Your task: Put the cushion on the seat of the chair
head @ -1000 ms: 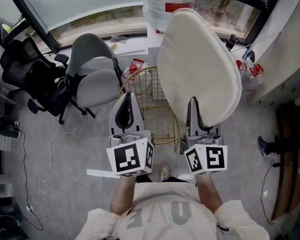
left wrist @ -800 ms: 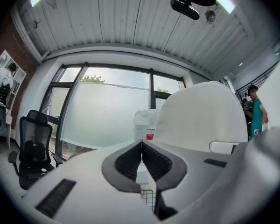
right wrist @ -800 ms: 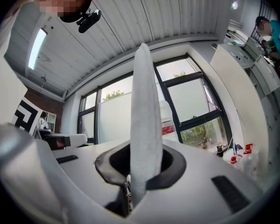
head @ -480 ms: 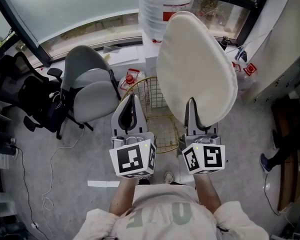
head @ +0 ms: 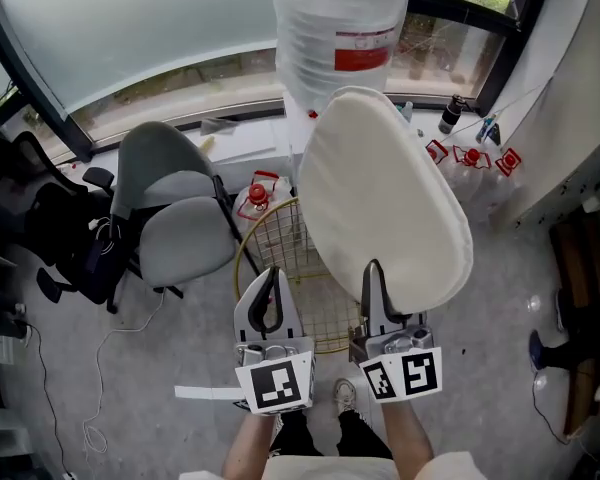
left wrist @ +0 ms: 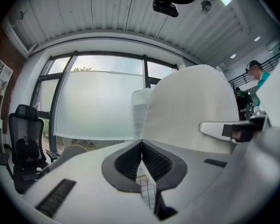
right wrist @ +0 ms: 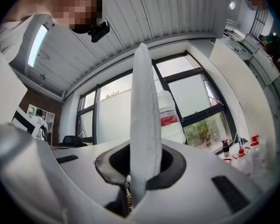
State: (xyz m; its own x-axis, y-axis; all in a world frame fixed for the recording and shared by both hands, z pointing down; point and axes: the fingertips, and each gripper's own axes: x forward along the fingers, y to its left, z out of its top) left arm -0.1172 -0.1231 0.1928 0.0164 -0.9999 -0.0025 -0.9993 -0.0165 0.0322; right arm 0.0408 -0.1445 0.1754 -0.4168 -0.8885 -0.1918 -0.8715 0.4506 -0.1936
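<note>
1. While the cushion [head: 385, 203] stands on edge above the wire chair [head: 315, 298], I see it's not on the seat yet.
2. R gripper [head: 373, 273]: fingers [right wrist: 113, 164] pinching cushion's lower edge, over wire chair's near-right rim.
3. L gripper [head: 270, 278]: fingers [left wrist: 126, 162] pressed together, empty, over wire chair's near rim, just left of cushion.
4. Grey chair [head: 175, 228] sits left of wire chair; water jug [head: 345, 28] beyond it.

The wire chair [head: 280, 240] lies open from above on its left side; the cushion [head: 385, 193] overhangs its right. A grey chair [head: 180, 223] stands close at left, a large water bottle [head: 342, 28] beyond.
</note>
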